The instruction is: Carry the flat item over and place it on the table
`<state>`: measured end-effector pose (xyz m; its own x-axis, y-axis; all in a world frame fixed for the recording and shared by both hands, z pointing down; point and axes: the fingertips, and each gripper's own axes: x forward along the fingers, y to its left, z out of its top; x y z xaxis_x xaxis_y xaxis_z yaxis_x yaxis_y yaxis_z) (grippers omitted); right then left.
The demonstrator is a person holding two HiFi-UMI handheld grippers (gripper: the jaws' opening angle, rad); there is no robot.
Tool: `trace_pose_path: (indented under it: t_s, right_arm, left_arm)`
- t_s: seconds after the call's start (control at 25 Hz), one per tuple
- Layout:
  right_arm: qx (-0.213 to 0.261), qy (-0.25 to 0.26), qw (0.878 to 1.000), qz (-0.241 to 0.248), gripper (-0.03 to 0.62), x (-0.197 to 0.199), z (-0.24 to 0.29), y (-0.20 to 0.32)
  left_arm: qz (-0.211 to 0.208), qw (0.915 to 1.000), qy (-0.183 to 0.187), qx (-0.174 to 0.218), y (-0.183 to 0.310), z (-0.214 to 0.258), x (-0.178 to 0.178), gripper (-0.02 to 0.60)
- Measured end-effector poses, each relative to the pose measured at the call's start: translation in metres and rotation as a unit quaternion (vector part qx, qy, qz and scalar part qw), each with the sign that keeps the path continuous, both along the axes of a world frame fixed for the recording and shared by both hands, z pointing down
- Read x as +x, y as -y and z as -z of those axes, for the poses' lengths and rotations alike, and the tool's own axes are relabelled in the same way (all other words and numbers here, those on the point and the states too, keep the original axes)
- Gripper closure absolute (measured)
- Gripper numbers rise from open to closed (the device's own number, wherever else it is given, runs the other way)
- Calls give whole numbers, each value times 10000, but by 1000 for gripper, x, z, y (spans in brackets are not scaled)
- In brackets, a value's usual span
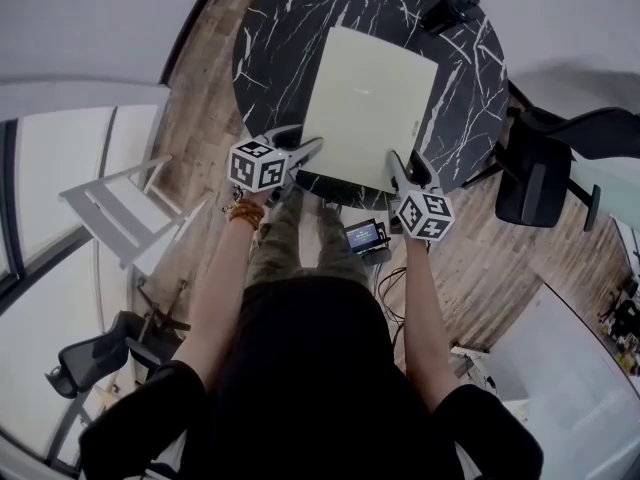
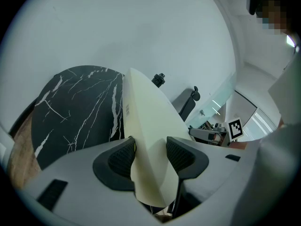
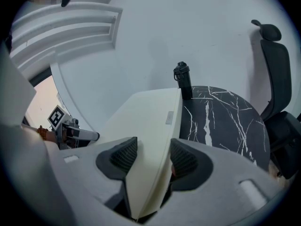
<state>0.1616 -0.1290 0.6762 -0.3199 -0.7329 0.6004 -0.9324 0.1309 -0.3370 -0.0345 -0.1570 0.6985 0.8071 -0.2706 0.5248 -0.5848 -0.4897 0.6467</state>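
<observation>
A flat cream-white panel (image 1: 368, 106) hangs over the round black marble table (image 1: 275, 38), held by its two near corners. My left gripper (image 1: 300, 160) is shut on the near left corner, and the panel's edge (image 2: 146, 126) runs between its dark pads. The near right corner is clamped in my right gripper (image 1: 398, 168); the panel (image 3: 150, 126) stands slanted between those pads. I cannot tell whether the panel's far edge touches the tabletop.
A small black device (image 1: 447, 10) stands at the table's far right edge, also seen as the black device (image 3: 182, 79). A black office chair (image 1: 545, 168) is right of the table, and a white chair (image 1: 115, 208) left. A gadget with a screen (image 1: 365, 236) lies on the floor.
</observation>
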Motion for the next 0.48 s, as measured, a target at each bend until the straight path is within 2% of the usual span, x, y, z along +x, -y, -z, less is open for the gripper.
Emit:
trace_pose_path:
  t_s: [0.48]
  right_arm:
    - [-146, -24, 9999, -1, 378, -4, -16, 7]
  left_arm:
    - [23, 9999, 28, -162, 6, -17, -4, 370]
